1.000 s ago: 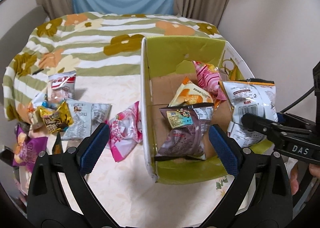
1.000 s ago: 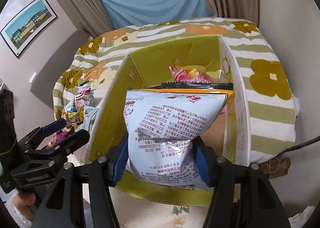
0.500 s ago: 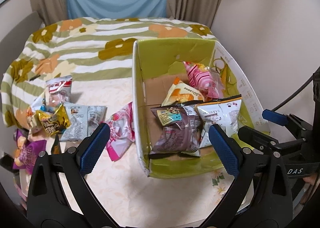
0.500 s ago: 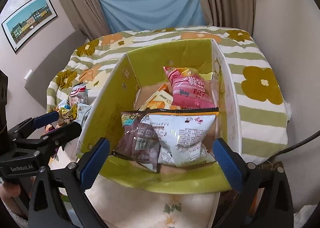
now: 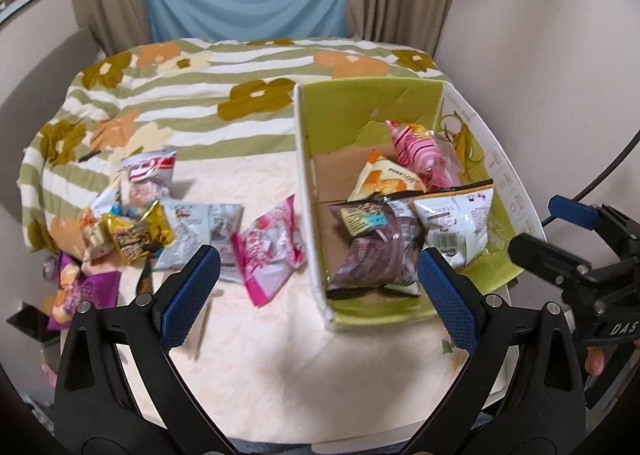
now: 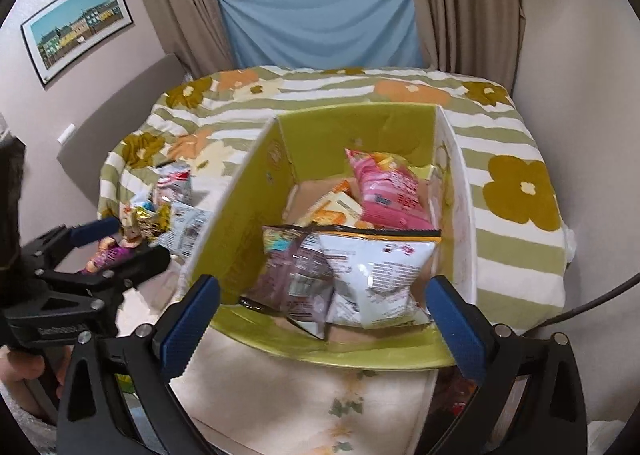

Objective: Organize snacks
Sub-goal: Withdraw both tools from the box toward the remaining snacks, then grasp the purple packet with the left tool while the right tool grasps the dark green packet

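A green cardboard box (image 5: 360, 115) (image 6: 248, 223) stands on the table's right side. In it lie a white snack bag (image 5: 456, 223) (image 6: 376, 271), a purple-brown bag (image 5: 376, 251) (image 6: 296, 275), a pink bag (image 5: 420, 151) (image 6: 388, 191) and an orange bag (image 5: 384, 183). My right gripper (image 6: 322, 315) (image 5: 556, 235) hangs open above the box's near edge, nothing between its pads. My left gripper (image 5: 320, 295) (image 6: 124, 241) is open too, over the box's near left corner. A loose pink bag (image 5: 272, 251) lies left of the box.
Several more packets lie on the cream cloth at the left: a grey bag (image 5: 200, 231), a gold packet (image 5: 136, 235), a red-and-white bag (image 5: 148, 179) and a purple bag (image 5: 80, 291). A flowered striped blanket (image 5: 180, 95) covers the far side. A wall stands close on the right.
My right gripper opened and let go of the white snack bag, which now rests in the box beside the purple-brown bag. Both grippers drew back and rose a little.
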`<state>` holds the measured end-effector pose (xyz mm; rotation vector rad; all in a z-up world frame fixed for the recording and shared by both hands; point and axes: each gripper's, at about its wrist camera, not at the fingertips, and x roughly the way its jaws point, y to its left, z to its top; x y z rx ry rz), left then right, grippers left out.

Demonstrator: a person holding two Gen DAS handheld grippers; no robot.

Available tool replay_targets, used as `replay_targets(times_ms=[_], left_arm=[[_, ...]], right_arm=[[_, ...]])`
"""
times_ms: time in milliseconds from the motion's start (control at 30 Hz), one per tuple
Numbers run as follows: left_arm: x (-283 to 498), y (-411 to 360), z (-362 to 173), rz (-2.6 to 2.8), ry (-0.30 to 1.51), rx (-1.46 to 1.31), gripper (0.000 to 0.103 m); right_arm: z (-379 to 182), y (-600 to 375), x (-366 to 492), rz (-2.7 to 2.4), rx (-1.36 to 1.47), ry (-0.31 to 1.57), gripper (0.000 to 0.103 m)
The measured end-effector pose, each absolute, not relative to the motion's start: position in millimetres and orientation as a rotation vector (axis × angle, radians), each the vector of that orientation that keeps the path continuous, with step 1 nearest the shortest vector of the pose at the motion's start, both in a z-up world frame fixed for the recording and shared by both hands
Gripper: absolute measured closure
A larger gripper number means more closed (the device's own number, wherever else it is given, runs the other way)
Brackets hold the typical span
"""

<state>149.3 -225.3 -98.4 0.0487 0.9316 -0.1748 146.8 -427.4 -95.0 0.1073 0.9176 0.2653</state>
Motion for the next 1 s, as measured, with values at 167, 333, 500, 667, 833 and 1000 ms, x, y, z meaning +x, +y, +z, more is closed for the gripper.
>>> replay_targets(times_ms=[167, 333, 500, 667, 833, 1000], left_arm=[[139.2, -196.9, -98.9, -0.141, 0.917, 0.049, 0.005], [135.2, -148.4, -92.8, -0.116, 0.9, 0.015, 0.005], [131.6, -87.9, -86.7, -0.072, 0.897, -0.014, 0.005], [126.8, -24.0, -85.4, -0.011, 0.894, -0.013, 0.005], [123.3, 40.6, -99.1, 0.023, 0.927, -0.033, 0.005], [124.9, 91.3, -121.7, 0.014, 0.985, -0.055, 0.005]], right_arm=[[-83.1, -405.2, 140.0, 0.256, 0.062, 0.865, 0.001], [-73.1, -374.6, 135.7, 0.266, 0.072, 0.841, 0.001], [-68.8, -323.5, 136.6, 0.301, 0.075, 0.833, 0.001], [-72.2, -268.7, 139.6, 0.342, 0.071, 0.843, 0.001], [-82.6, -213.6, 143.4, 0.374, 0.072, 0.872, 0.001], [-101.7, -164.7, 144.7, 0.378, 0.062, 0.917, 0.001]])
